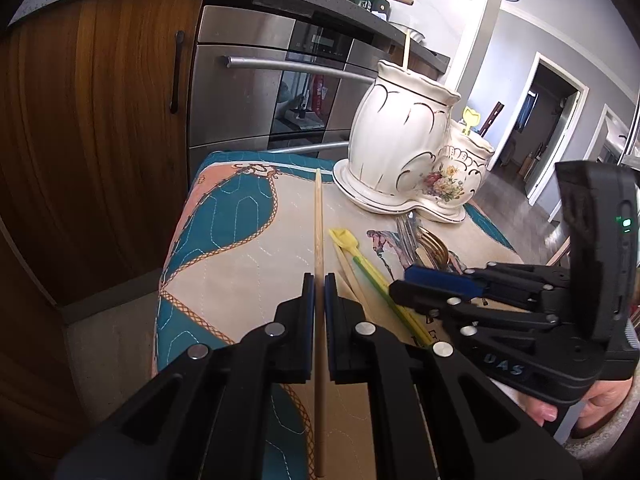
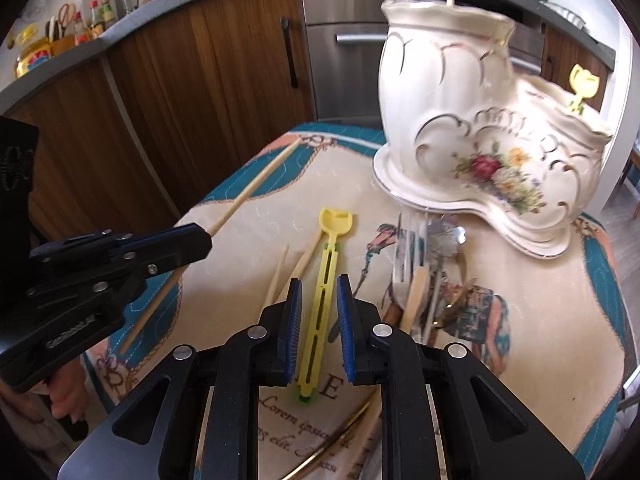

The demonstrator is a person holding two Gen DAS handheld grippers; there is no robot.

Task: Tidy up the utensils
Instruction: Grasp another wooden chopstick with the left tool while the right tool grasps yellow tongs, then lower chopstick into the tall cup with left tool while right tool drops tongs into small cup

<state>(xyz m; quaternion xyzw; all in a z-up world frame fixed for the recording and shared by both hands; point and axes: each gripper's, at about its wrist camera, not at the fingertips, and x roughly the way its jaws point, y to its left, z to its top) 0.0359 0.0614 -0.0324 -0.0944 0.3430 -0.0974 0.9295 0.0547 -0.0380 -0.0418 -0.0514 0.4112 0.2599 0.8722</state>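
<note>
The left tongs [image 1: 319,292] are clenched on a light, stiff chopstick [image 1: 318,220]. The right tongs [image 2: 319,300] straddle a thin yellow plastic stick [image 2: 322,280] without pressing it; it looks slippery, best pinched mid-shaft.

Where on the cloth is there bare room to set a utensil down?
Free: the cloth between the left gripper's chopstick and the ceramic holder. Crowded: the yellow utensil between the right gripper's pads, and the cutlery pile below the holder.
</note>
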